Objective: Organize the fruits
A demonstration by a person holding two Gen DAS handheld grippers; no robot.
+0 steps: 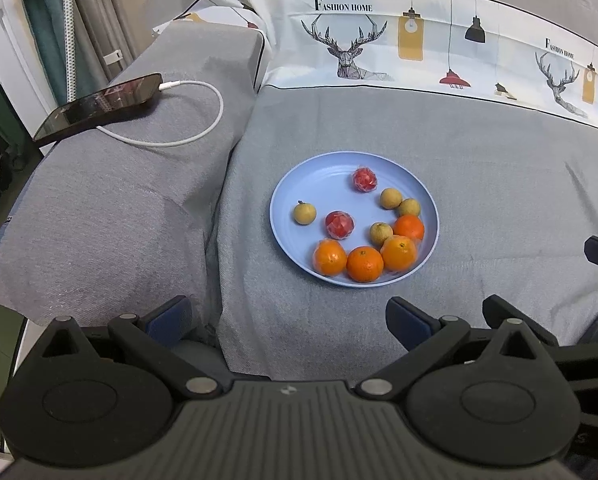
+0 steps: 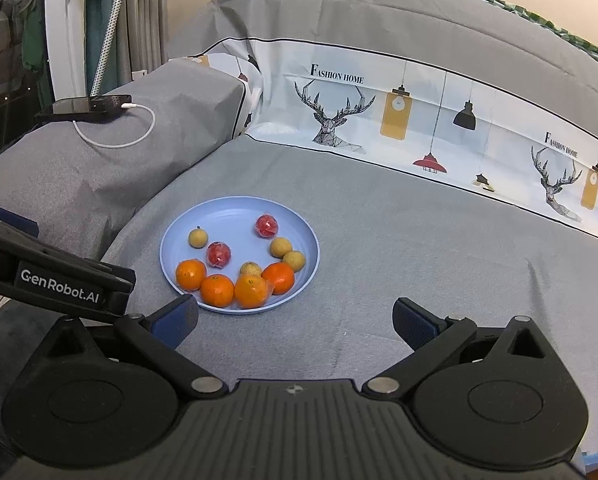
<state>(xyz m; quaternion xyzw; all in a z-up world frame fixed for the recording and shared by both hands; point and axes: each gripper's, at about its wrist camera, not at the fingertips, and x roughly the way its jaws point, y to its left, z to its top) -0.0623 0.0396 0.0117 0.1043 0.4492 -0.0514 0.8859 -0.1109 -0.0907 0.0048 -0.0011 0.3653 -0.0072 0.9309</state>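
All the fruit is gathered on one blue plate point(image 1: 287, 184), which is set flat on the grey cloth point(image 1: 479, 184) roughly in the middle of the surface, where it can be reached from both sides. Four oranges point(image 1: 364, 264) are bunched along the near rim, touching one another in a curved row, which is where round fruit would be expected to settle against a raised edge. Two red wrapped fruits point(image 1: 340, 224) are kept apart, one near the middle and one toward the far side. Four small yellowish fruits point(image 1: 391, 198) are scattered: two touch at the right, one is tucked against the oranges, and one lies alone at the left. Kinds are thus only partly grouped, a layout that would fit either fruit collected onto the plate or fruit awaiting sorting by kind; which cannot be settled. The left gripper point(image 1: 287, 320) is held back from the plate's near edge with its jaws spread wide and nothing between them; the right gripper point(image 2: 295, 320) is likewise spread and empty, held just short of the plate. A phone point(image 1: 99, 106) on its cable point(image 1: 203, 136) lies on the raised cushion at the left, well apart from the fruit.
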